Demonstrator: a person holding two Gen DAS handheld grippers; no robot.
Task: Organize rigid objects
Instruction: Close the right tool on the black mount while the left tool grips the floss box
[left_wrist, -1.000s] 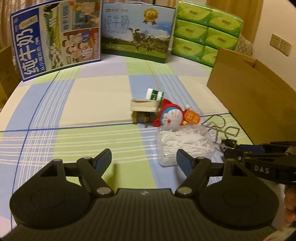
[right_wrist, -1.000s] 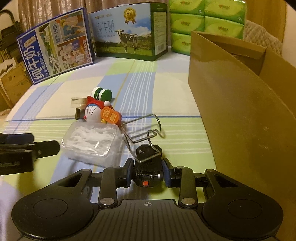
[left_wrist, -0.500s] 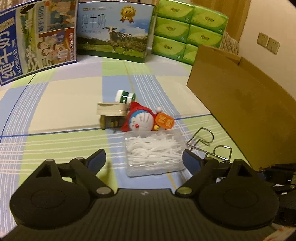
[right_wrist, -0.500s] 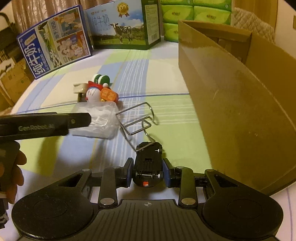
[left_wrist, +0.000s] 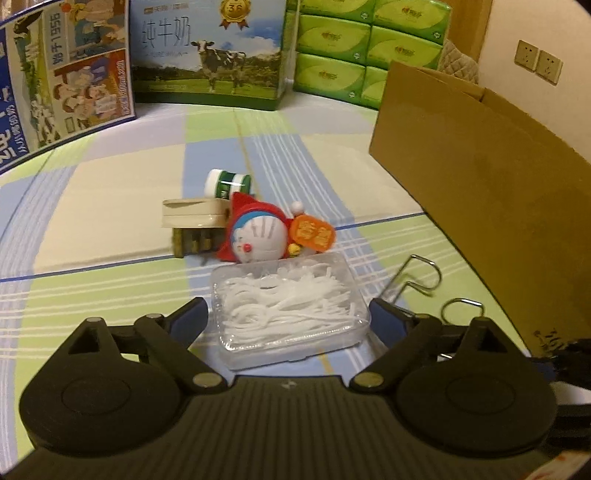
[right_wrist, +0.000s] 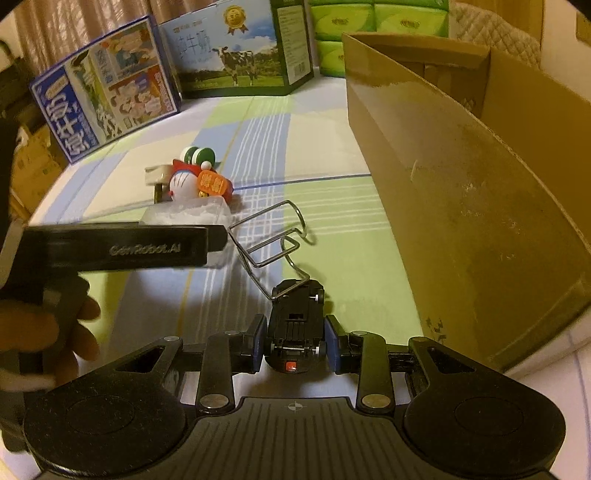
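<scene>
A clear plastic box of white floss picks (left_wrist: 291, 306) lies on the checked cloth between the jaws of my left gripper (left_wrist: 288, 314). Those jaws are opening and their pads stand clear of the box's sides. Behind it lie a Doraemon toy (left_wrist: 258, 236), a beige bench-like piece (left_wrist: 192, 214) and a green-and-white bottle (left_wrist: 227, 182). My right gripper (right_wrist: 295, 332) is shut on a black toy car (right_wrist: 295, 314), underside up. A bent wire hook (right_wrist: 273, 236) rests against the car's far end. In the right wrist view one left finger (right_wrist: 122, 247) hides part of the floss box.
An open cardboard box (left_wrist: 461, 177) stands at the right, its wall close to my right gripper. Two milk cartons (left_wrist: 207, 51) and stacked green tissue packs (left_wrist: 369, 44) line the far edge. A person's hand (right_wrist: 55, 332) holds the left gripper.
My left gripper has moved up to the floss box and its jaws have spread, so the box now lies between them. My right gripper still holds the car and has shifted slightly.
</scene>
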